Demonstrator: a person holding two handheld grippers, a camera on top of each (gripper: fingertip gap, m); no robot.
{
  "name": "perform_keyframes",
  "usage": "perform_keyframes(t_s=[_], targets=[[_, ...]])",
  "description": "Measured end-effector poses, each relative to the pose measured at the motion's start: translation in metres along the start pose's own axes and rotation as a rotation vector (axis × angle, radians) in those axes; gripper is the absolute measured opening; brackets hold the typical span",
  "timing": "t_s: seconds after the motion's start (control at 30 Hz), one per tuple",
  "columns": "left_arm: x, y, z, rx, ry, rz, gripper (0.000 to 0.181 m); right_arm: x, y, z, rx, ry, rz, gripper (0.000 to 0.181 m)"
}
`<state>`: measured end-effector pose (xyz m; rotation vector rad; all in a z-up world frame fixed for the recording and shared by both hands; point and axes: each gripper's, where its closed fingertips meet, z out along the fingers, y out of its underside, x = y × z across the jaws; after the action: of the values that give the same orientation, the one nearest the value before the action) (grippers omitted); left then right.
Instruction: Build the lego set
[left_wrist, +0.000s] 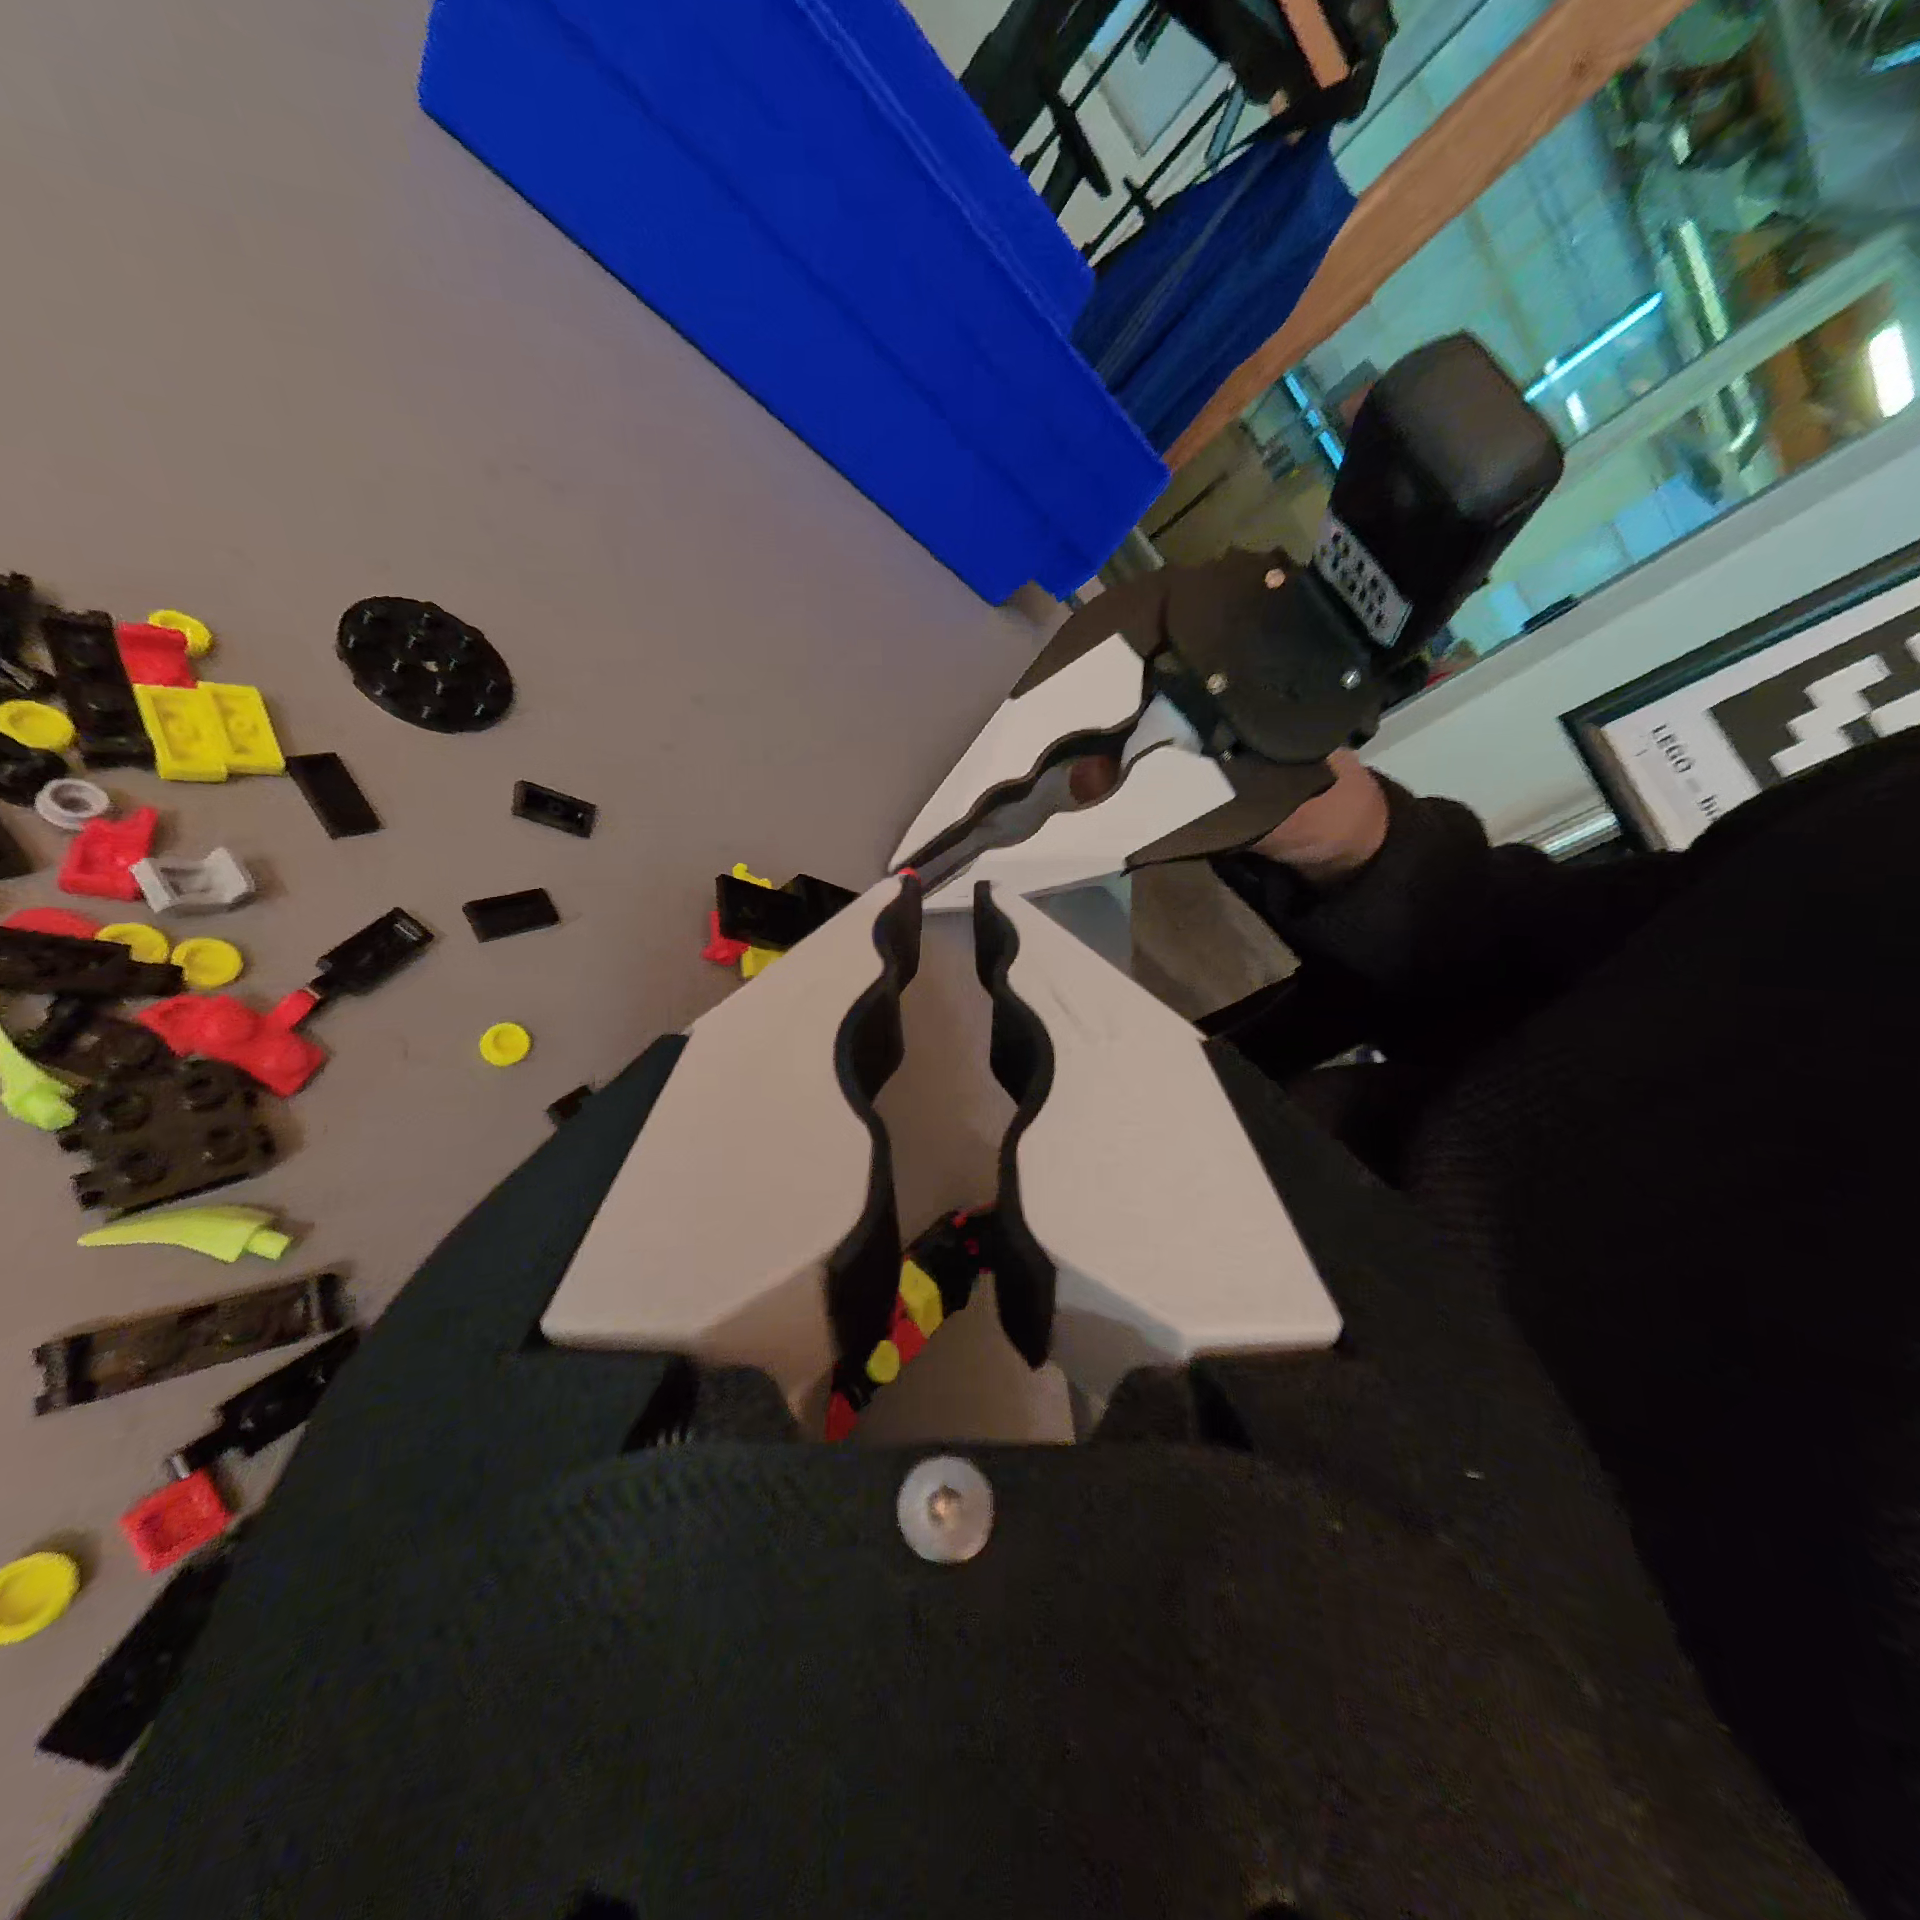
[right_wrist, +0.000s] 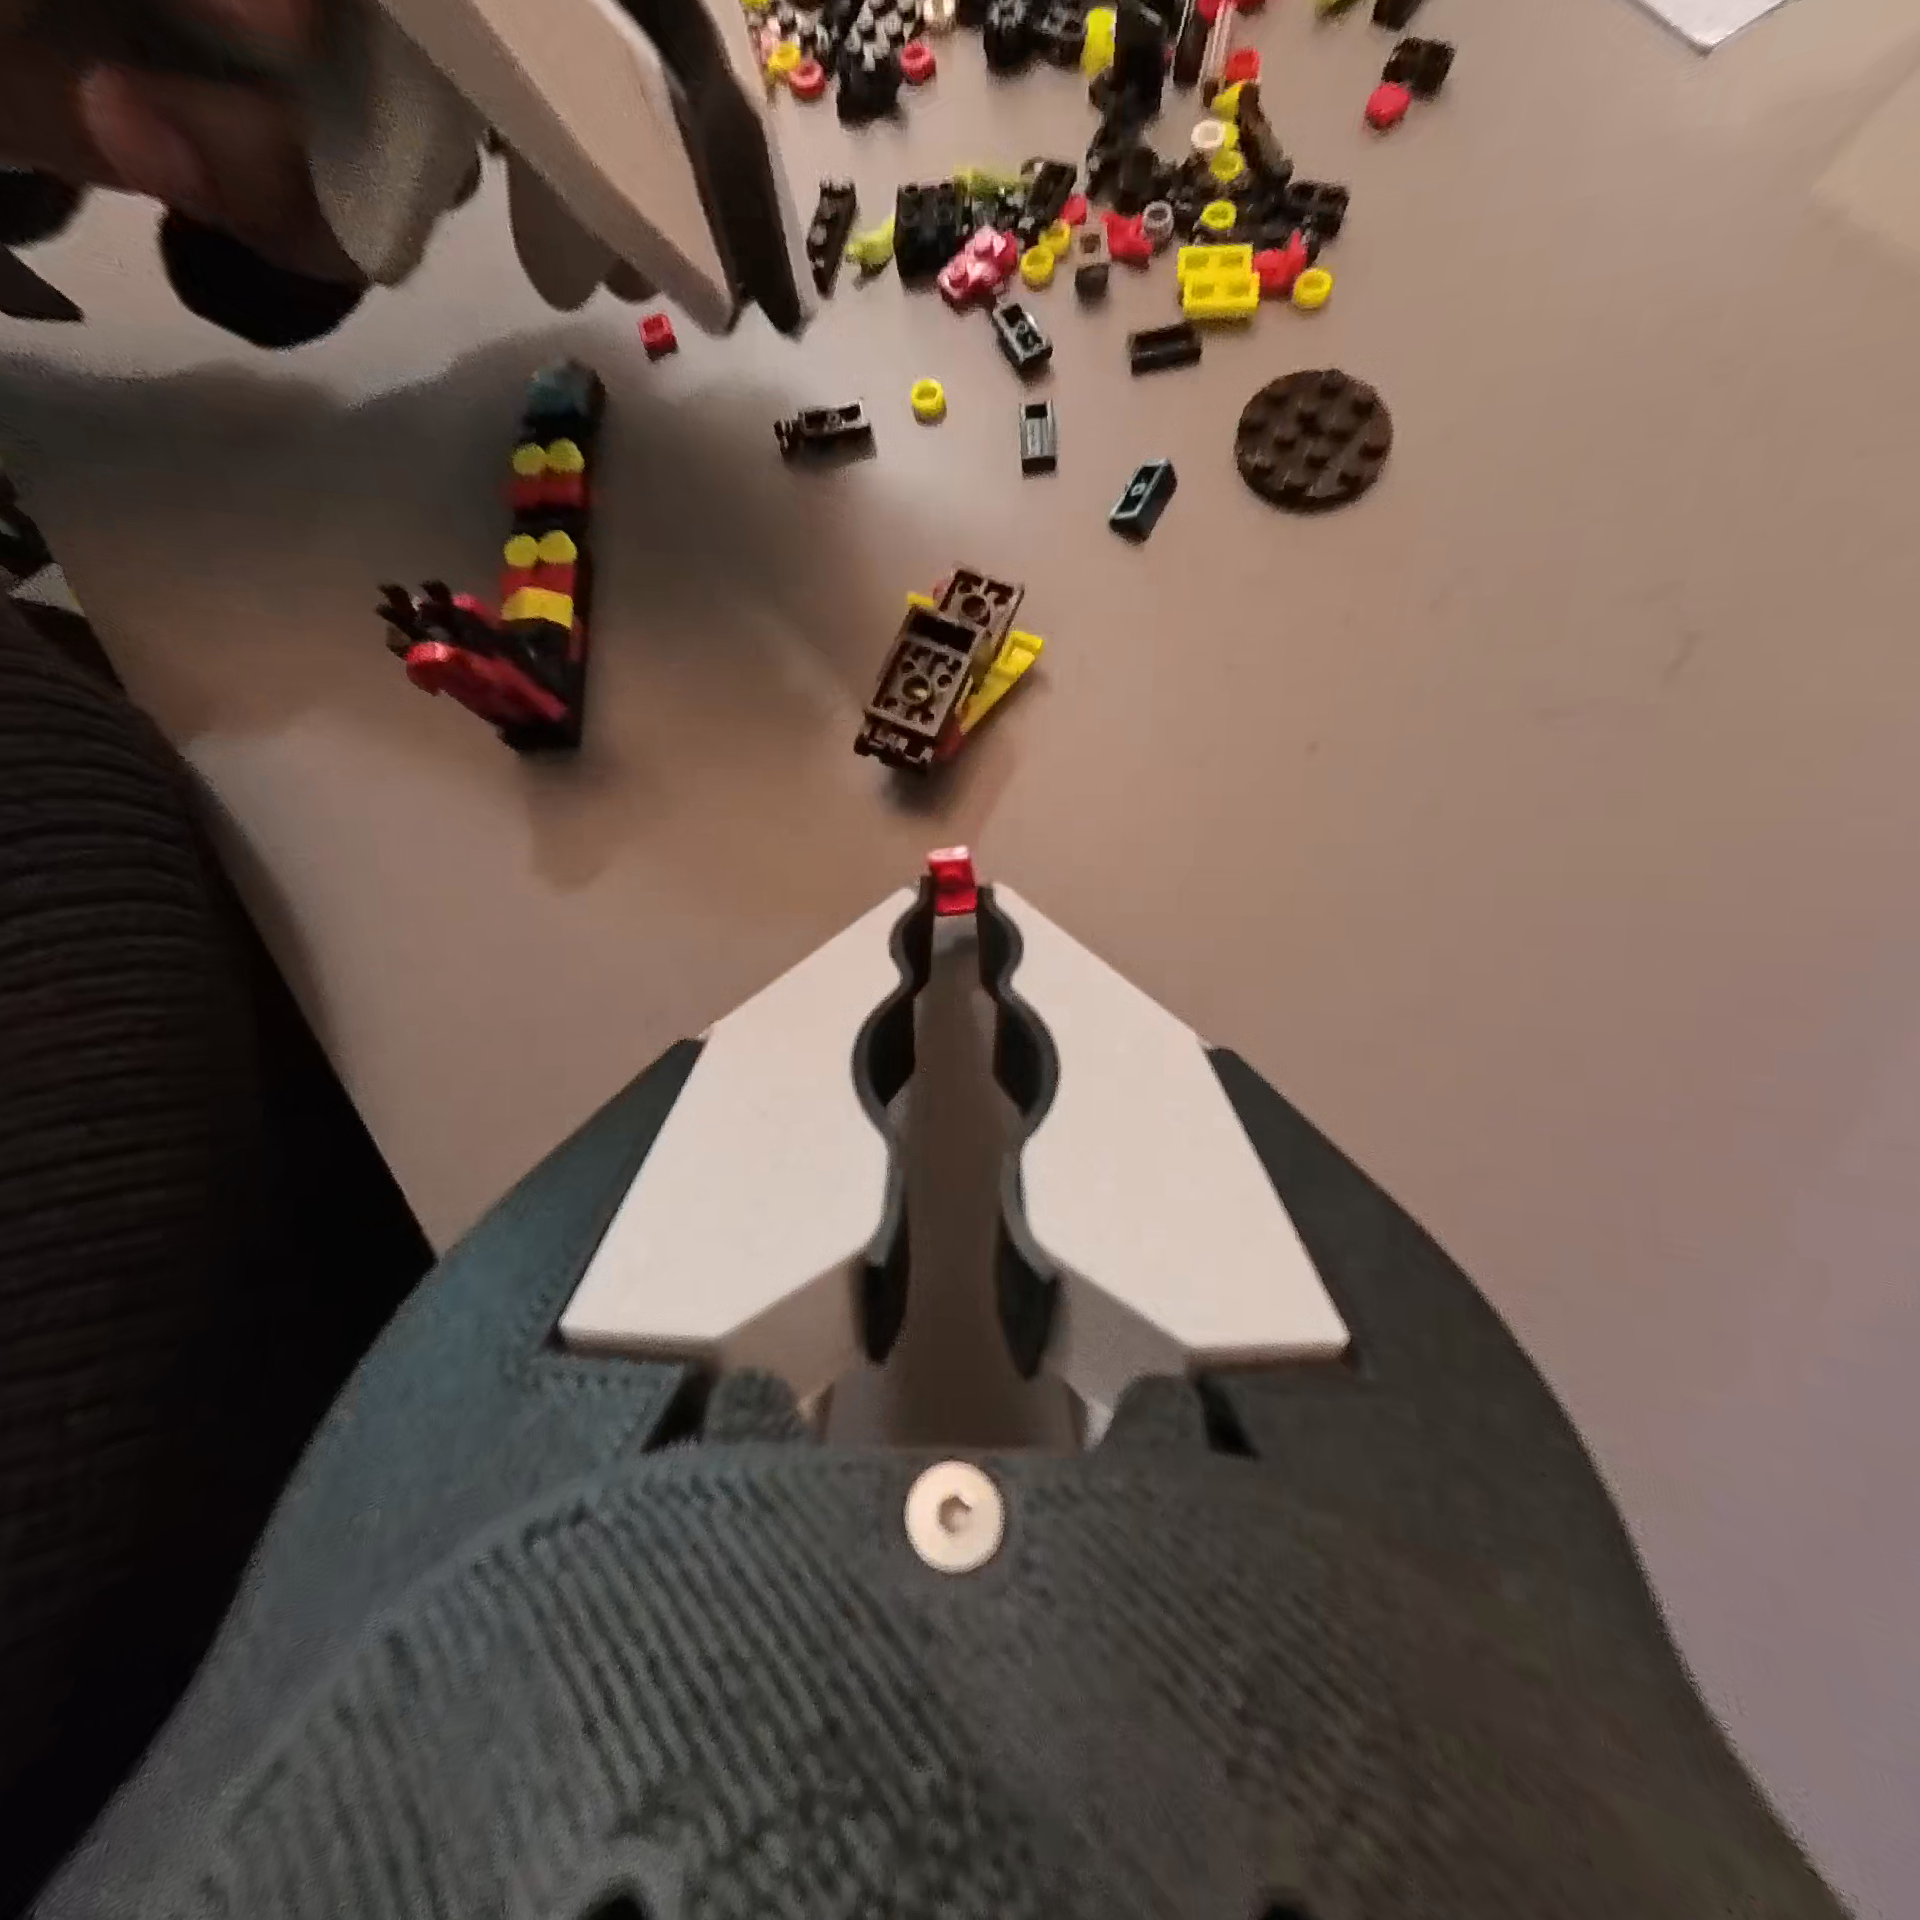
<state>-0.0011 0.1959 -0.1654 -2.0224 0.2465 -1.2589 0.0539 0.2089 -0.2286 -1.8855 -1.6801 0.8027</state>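
My right gripper (right_wrist: 951, 896) is shut on a small red piece (right_wrist: 949, 868) at its fingertips, held above the grey table (right_wrist: 1455, 831). In the left wrist view the right gripper (left_wrist: 916, 871) comes in from the right, and its red piece (left_wrist: 909, 876) sits right at my left gripper's tips. My left gripper (left_wrist: 942, 906) is open and empty; it also shows blurred at the top left of the right wrist view (right_wrist: 743, 291). A long black build with yellow and red studs (right_wrist: 545, 561) lies on the table below it. A smaller black, yellow and red assembly (right_wrist: 940, 670) lies ahead of the right gripper.
Several loose black, red and yellow pieces (right_wrist: 1143, 208) are scattered at the far side, also in the left wrist view (left_wrist: 156, 935). A black round plate (right_wrist: 1312, 438) lies to the right. A blue bin (left_wrist: 790, 260) stands at the table's edge. A dark sleeve (right_wrist: 104, 1039) is at the left. There is about 9 cm between the tips of the two grippers.
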Motion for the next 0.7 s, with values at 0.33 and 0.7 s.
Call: perform_keyframes(t_s=[0.33, 0.7], targets=[[-0.001, 0.002, -0.015, 0.061, -0.015, -0.062, 0.009, -0.007, -0.028, 0.003, 0.076, 0.032, -0.064, 0.024], [-0.004, 0.003, -0.018, 0.08, -0.032, 0.003, 0.036, -0.002, -0.056, 0.013, 0.122, 0.07, -0.043, 0.015]])
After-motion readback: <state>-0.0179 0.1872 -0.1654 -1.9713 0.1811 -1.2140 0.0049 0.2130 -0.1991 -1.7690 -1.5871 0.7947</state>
